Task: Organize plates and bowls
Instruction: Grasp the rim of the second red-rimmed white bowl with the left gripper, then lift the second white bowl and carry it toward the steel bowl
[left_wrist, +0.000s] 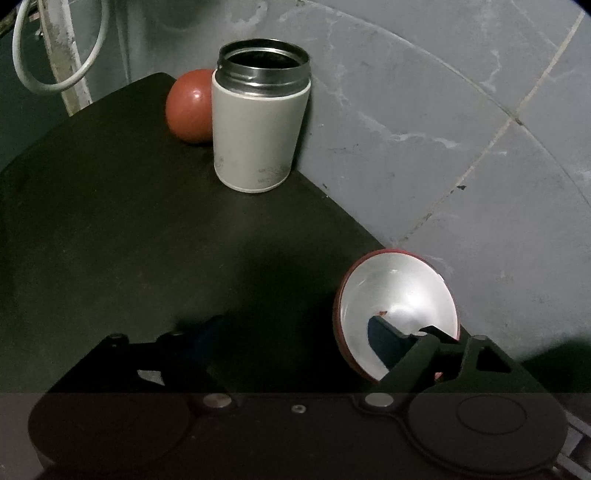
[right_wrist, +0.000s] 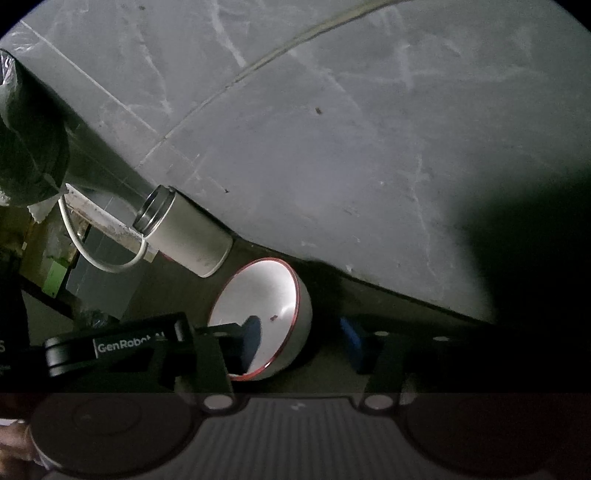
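We are reaching both grippers around a red bowl (left_wrist: 397, 299) at the dark table's (left_wrist: 110, 221) edge: left gripper (left_wrist: 291, 332) and right gripper (right_wrist: 301, 332) gaping wide, neither squeezing it.

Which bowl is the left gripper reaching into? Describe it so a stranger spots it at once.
Start at the dark table, go to its right edge, beside the grey floor. The bowl sits there with a finger of the left gripper inside. Unlike the grey canister and red round object farther back, it shows a white inside.
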